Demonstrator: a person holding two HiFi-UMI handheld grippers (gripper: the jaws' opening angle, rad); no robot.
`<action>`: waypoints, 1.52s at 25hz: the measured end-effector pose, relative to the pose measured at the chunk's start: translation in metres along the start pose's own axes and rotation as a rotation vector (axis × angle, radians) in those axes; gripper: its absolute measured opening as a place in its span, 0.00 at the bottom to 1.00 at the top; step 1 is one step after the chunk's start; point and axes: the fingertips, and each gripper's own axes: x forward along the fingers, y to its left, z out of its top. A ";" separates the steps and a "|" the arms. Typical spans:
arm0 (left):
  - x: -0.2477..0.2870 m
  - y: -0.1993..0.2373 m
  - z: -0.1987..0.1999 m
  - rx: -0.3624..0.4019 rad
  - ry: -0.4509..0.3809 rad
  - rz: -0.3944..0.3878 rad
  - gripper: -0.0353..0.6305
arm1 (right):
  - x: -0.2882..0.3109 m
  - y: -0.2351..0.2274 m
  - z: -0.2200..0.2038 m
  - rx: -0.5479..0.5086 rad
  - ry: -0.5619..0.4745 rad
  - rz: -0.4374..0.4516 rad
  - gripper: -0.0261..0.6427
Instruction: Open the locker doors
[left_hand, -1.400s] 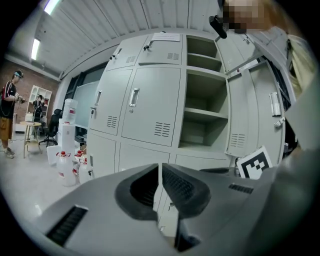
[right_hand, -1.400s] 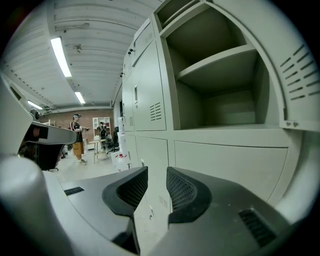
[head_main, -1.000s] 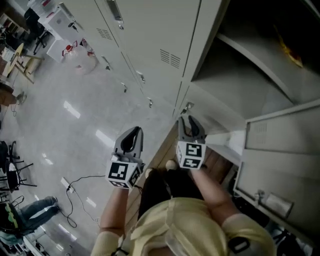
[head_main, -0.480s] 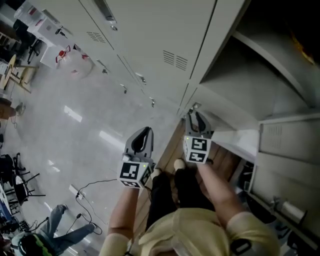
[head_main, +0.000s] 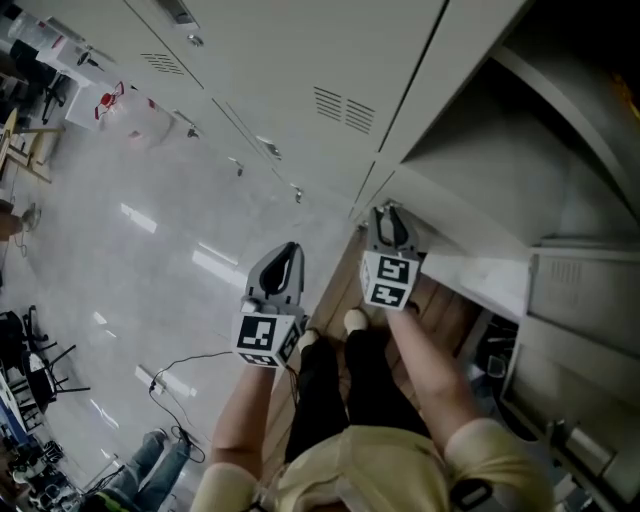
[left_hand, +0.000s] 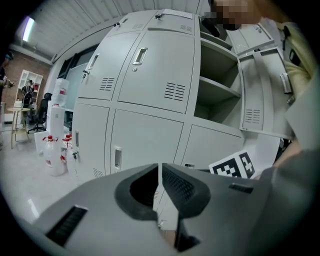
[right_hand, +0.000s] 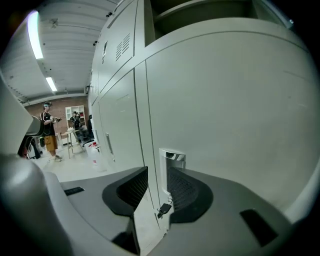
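The grey lockers (head_main: 300, 60) fill the top of the head view. One upper compartment (head_main: 520, 130) stands open, its door (head_main: 590, 300) swung out to the right. My right gripper (head_main: 388, 215) is up against the closed lower door (right_hand: 240, 125). Its jaws are open and straddle the door's recessed handle (right_hand: 172, 157). A small key (right_hand: 164, 209) hangs in the gap between the jaws of the right gripper (right_hand: 157, 172), and a strip of door shows beside the left pad. My left gripper (head_main: 285, 252) hangs over the floor to the left. The left gripper (left_hand: 160, 167) is shut and holds nothing.
Closed locker doors (left_hand: 150, 75) with handles run off to the left. White jugs (head_main: 120, 110) stand on the floor by the far lockers. A cable (head_main: 160, 370) lies on the shiny floor, and a person (head_main: 140, 465) is at the lower left. My own legs are below the grippers.
My right gripper has moved forward to the lower door's handle, jaws at the same width. The left gripper stayed shut and shifted a little right with my body.
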 end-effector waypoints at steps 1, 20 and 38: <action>0.002 0.001 -0.001 -0.002 0.001 0.000 0.06 | 0.003 0.000 -0.001 0.005 0.000 -0.004 0.21; -0.020 0.011 -0.016 0.007 0.038 -0.025 0.06 | 0.005 0.011 -0.011 0.047 0.010 -0.051 0.21; -0.075 -0.003 -0.021 0.021 0.049 -0.101 0.06 | -0.072 0.034 -0.056 0.058 0.063 -0.087 0.21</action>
